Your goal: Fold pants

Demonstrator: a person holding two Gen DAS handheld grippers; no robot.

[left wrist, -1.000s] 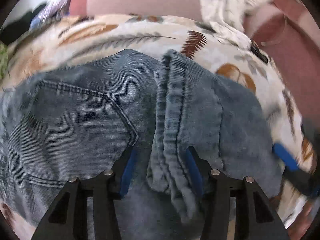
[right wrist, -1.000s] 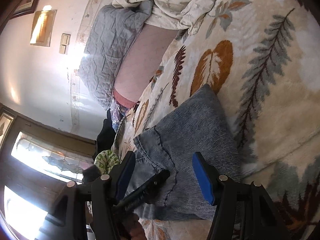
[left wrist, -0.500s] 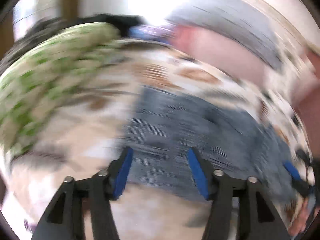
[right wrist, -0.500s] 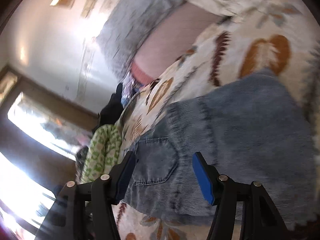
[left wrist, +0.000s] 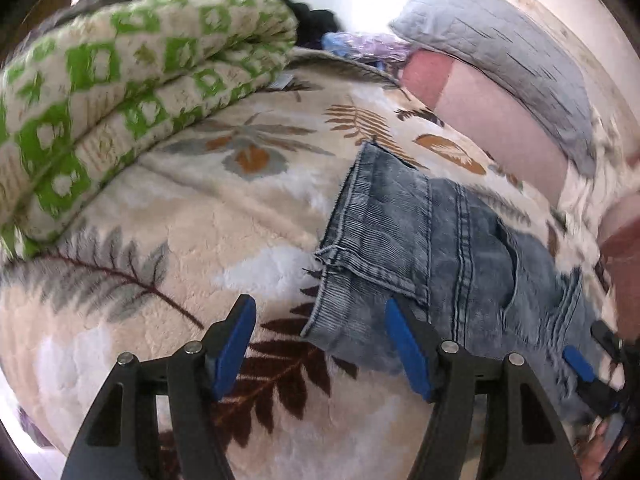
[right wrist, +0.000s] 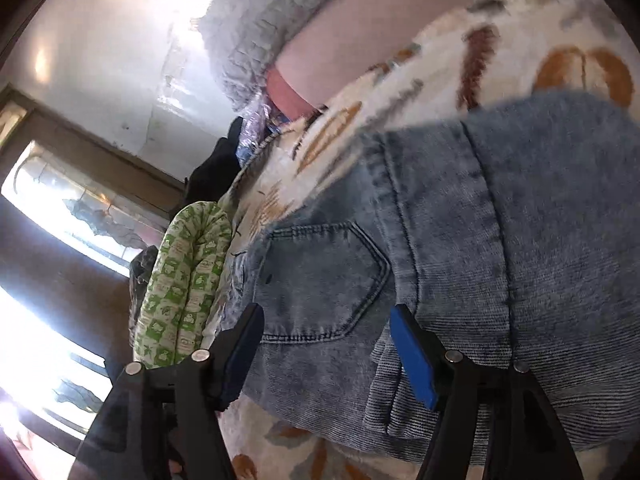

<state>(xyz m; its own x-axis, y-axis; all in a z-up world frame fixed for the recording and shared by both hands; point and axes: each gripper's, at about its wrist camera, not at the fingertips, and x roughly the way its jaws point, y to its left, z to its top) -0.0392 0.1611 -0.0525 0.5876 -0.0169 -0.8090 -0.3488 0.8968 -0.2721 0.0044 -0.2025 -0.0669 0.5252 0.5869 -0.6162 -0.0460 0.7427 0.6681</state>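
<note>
Folded light-blue jeans (left wrist: 432, 236) lie on a leaf-print blanket (left wrist: 180, 216), waistband end toward the left. My left gripper (left wrist: 320, 344) is open and empty, hovering at the jeans' near left corner. My right gripper (right wrist: 326, 354) is open and empty, low over the jeans (right wrist: 460, 240) near the back pocket (right wrist: 320, 280). Its blue pad also shows at the right edge of the left wrist view (left wrist: 578, 364).
A folded green-and-white quilt (left wrist: 120, 92) lies at the left on the bed; it shows in the right wrist view too (right wrist: 180, 280). A grey quilted pillow (left wrist: 500, 52) and a pink pillow (left wrist: 492, 120) sit at the back. Bright windows (right wrist: 52, 288) are at the left.
My left gripper let go of the folded leg, pulled back and swung left off the jeans. My right gripper moved in over the back pocket. The jeans now lie folded.
</note>
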